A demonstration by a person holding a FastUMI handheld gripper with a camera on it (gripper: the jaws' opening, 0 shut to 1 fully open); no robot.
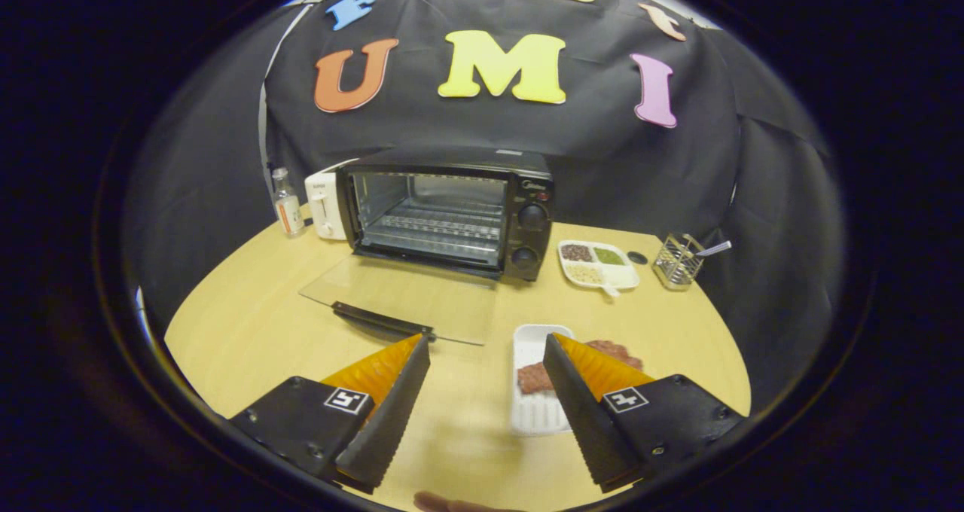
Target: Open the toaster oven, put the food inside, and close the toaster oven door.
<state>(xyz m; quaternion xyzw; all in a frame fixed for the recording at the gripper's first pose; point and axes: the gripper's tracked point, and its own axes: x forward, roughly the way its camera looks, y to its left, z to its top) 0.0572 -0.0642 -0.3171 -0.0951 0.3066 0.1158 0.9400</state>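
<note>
white ribbed rectangular tray (536,414) with brownish-red meat slices (536,379) is seen on the near part of the light wooden table (248,331), just ahead of the gripper (486,355), partly covered by the right finger. fingers are spread wide, nothing is held; empty table lies between them. black toaster oven (452,211) sits at the far side, its glass door (407,297) already dropped flat toward the near side, wire rack exposed.

step in hand judged to be: tray pickup. gripper should be shifted right so the tray's near rim sits between the fingers, then closed on the rim and kept level so the slices are not slid off. the open door must be cleared on the way in.

count: one oven, one food tray, one white divided dish (599,264) of seasonings, one wire holder (677,260), one small bottle (287,203), one white toaster (324,205).
</note>
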